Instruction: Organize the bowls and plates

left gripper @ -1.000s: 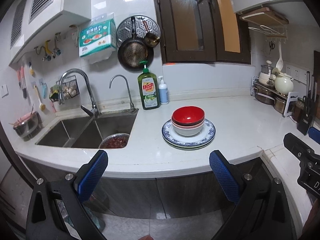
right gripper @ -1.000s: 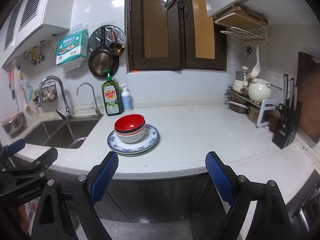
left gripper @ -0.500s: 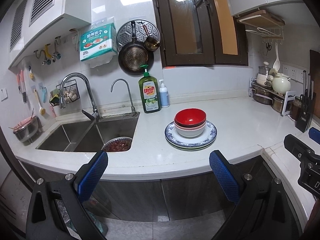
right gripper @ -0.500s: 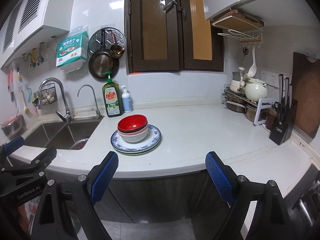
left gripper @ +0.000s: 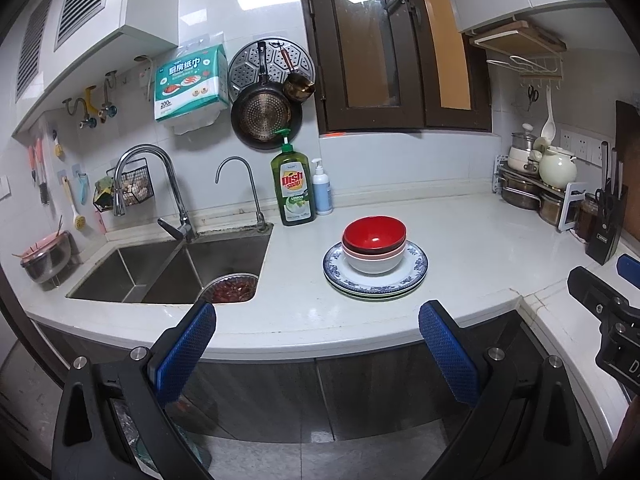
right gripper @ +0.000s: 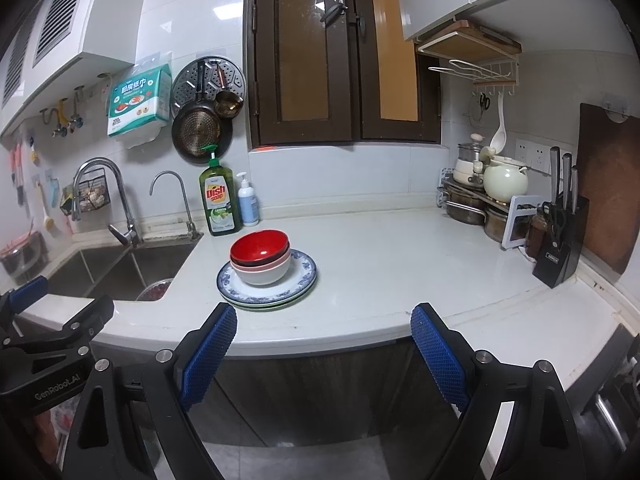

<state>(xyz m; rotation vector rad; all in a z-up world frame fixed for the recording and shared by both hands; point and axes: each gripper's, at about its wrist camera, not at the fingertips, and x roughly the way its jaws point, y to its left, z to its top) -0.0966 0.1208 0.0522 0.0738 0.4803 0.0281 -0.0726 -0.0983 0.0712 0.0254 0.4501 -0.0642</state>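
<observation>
Here I hold both the left gripper (left gripper: pixel 316 326) and right gripper (right gripper: pixel 324 330) spread wide and empty, short of the nested red, pink and white bowls (left gripper: pixel 375 245) on blue-rimmed plates (left gripper: pixel 416 266) on the white table (left gripper: pixel 460 240).

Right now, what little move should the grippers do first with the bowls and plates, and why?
Probably bring the right gripper forward over the counter toward the red bowl. Both grippers have jaws open and empty, short of the counter edge. The red bowl tops the bowls nested on the plates, so it likely has to come off first. The left gripper can wait.
</observation>
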